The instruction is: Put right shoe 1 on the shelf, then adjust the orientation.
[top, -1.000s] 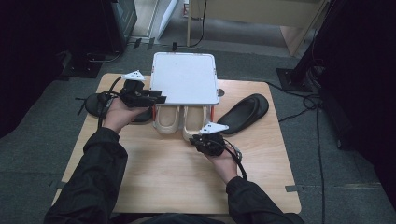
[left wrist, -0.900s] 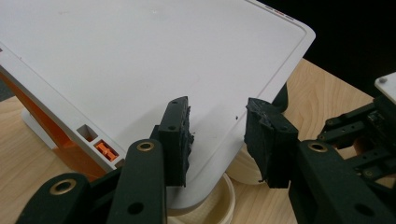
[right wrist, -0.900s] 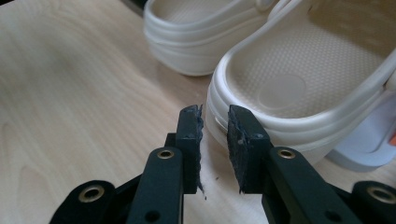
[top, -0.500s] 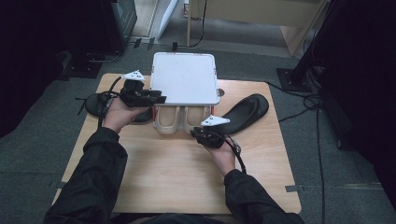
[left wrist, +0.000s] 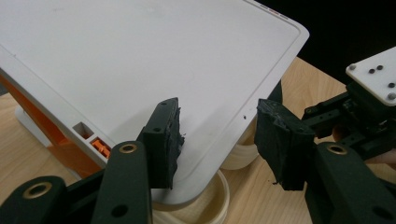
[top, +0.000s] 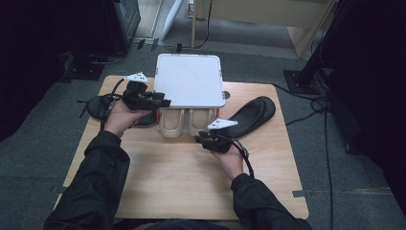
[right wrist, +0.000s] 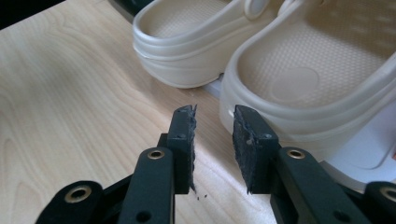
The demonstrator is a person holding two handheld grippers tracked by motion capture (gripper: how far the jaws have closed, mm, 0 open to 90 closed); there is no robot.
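Opening beside white lid, left hand-held gripper, right hand-held gripper opening near cream clogs, both empty.

A light wooden table stands on grey carpet, dark surroundings, cables trailing.

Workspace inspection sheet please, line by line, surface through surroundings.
Surface: wooden table, on grey carpet.
Job's things: white box lid over a pair of cream clogs.
Clutter: black sandal right of the box; another black sandal at the left edge.
Grippers: left gripper open at the lid's corner, jaws just opened; right gripper open, empty, near the clogs' heels.
Cables: one trailing from each gripper; more on the floor.
Surroundings: dark, furniture legs.
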